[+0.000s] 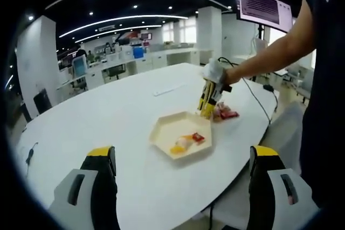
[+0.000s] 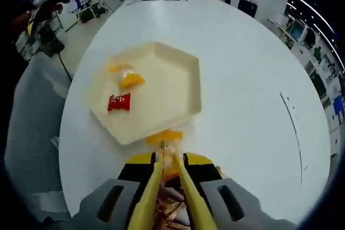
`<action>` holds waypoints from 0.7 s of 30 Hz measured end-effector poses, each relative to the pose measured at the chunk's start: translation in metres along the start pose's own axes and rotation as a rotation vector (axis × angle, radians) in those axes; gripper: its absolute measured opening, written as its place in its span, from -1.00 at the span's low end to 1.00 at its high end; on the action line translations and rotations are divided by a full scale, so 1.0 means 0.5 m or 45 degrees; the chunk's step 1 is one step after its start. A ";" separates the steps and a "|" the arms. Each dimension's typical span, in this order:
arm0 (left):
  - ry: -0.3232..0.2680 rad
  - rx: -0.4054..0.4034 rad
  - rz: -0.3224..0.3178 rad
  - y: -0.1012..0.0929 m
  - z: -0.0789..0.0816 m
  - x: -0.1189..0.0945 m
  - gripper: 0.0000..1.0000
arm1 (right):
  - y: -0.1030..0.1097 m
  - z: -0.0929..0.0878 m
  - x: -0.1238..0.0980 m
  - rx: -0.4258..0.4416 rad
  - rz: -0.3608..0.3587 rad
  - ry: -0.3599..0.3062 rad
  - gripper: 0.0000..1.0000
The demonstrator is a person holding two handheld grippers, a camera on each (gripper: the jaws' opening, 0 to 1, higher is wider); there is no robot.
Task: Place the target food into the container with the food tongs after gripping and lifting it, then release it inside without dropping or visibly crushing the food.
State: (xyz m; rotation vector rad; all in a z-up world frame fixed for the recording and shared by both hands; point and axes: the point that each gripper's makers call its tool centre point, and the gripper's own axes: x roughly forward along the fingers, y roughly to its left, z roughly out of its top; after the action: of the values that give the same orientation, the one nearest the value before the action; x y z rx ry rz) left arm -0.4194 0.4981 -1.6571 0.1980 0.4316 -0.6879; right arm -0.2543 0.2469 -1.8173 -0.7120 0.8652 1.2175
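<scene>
A cream hexagonal tray sits on the white table and holds a red packet and an orange one. My left gripper hangs open and empty, well short of the tray. Just past the tray, a gloved hand holds my right gripper above a small pile of snack packets. In the right gripper view, my right gripper is shut on yellow food tongs. The tong tips pinch an orange-yellow packet just outside the rim of the tray. Inside lie the red packet and the orange packet.
A grey chair stands beside the table edge near the tray. A black cable runs along the table's right side under a monitor. A thin white strip lies further back on the table.
</scene>
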 end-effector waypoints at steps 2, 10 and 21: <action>-0.001 0.006 -0.004 0.000 0.002 0.001 0.98 | -0.001 0.002 -0.008 0.013 -0.004 -0.007 -0.63; -0.032 -0.005 0.000 0.004 0.011 0.009 0.98 | -0.013 0.003 -0.044 0.090 -0.038 -0.009 -0.61; -0.063 0.021 -0.092 -0.009 0.016 0.026 0.99 | -0.020 0.009 -0.104 0.183 -0.092 -0.007 -0.60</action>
State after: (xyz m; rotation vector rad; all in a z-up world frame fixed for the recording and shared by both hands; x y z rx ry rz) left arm -0.4108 0.4846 -1.6560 0.1813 0.3870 -0.7662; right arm -0.2501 0.2232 -1.7701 -0.6182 0.9052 1.0814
